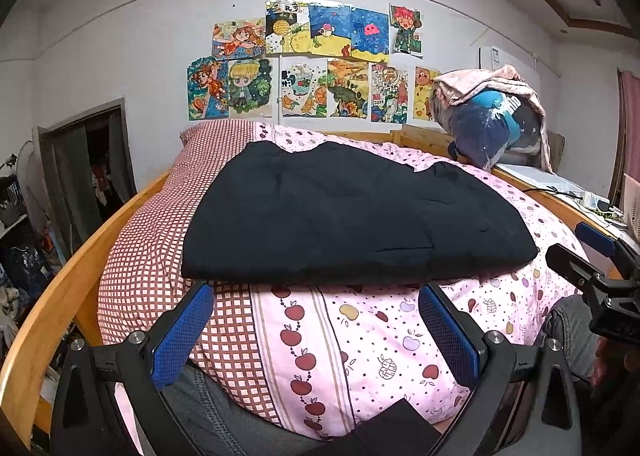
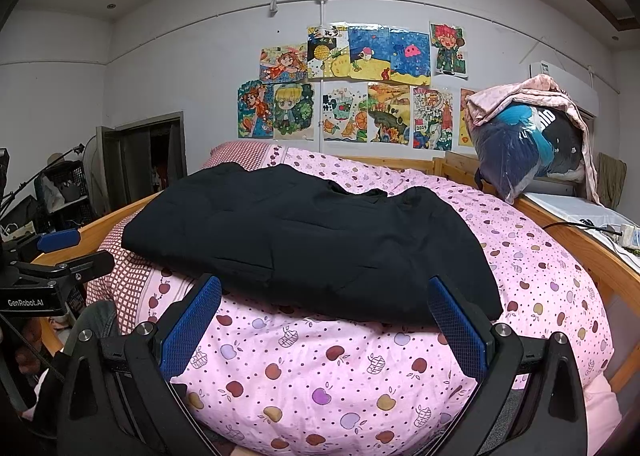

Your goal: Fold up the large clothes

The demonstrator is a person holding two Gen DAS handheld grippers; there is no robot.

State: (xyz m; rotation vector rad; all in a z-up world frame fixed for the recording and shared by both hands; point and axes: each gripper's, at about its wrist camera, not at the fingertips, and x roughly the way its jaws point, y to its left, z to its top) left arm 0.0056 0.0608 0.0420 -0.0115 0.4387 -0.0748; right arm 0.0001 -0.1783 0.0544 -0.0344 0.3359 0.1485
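Black garment (image 1: 352, 211) lies folded into a flat rectangle on the pink quilt (image 1: 360, 336) mid-bed, so I hold my left claw (image 1: 316, 330) and right claw (image 2: 326, 330) released and empty just near of its near edge, probably fold done.

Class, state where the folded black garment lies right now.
In both wrist views the folded black garment lies centred on the pink apple-print quilt, just beyond both open grippers, below the wall drawings.

Left claw (image 1: 316, 290) gapes before folded black garment (image 1: 352, 215).
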